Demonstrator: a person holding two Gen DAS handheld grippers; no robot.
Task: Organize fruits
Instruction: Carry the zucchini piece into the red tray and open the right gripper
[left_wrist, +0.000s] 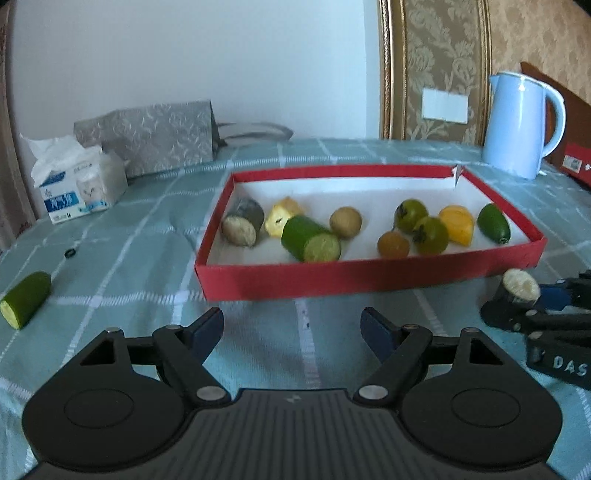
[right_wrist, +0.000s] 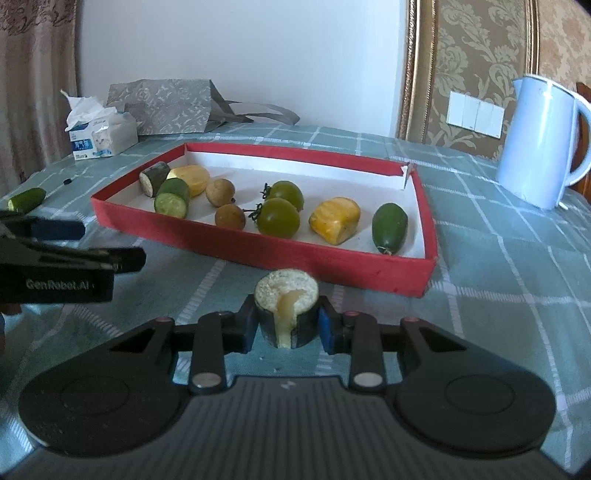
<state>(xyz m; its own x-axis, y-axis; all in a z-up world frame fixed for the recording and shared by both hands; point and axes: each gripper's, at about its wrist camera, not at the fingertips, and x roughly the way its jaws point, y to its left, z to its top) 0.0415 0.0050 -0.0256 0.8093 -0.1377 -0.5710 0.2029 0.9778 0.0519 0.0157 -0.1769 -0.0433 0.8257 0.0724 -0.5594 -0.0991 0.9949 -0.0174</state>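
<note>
A: Nearest the lens, what does the right gripper (right_wrist: 287, 325) have?

B: Its blue pads are clamped on a dark-skinned fruit chunk (right_wrist: 287, 302), pale cut face up, long axis upright, just off the tablecloth (right_wrist: 517, 295).

A: Largest thing first, then.

B: Across the checked tablecloth, the red tray (right_wrist: 332, 264) lies at twelve o'clock from that chunk, its near wall just beyond. Inside: a matching dark chunk (right_wrist: 153, 178) and a cucumber piece (right_wrist: 171, 198) at ten o'clock, yellow pieces, brown round fruits, two green tomatoes (right_wrist: 277, 216), and a small green fruit (right_wrist: 389, 227) at one o'clock.

A: And the left gripper (left_wrist: 291, 328)?

B: Spread wide, holding nothing, facing the tray's near wall. A loose cucumber half (left_wrist: 25, 298) lies outside the tray at nine o'clock from it, long axis running toward one o'clock.

A: Which hand is nearer that one?

B: The left, I judge. The right only needs to carry forward over the wall.
</note>
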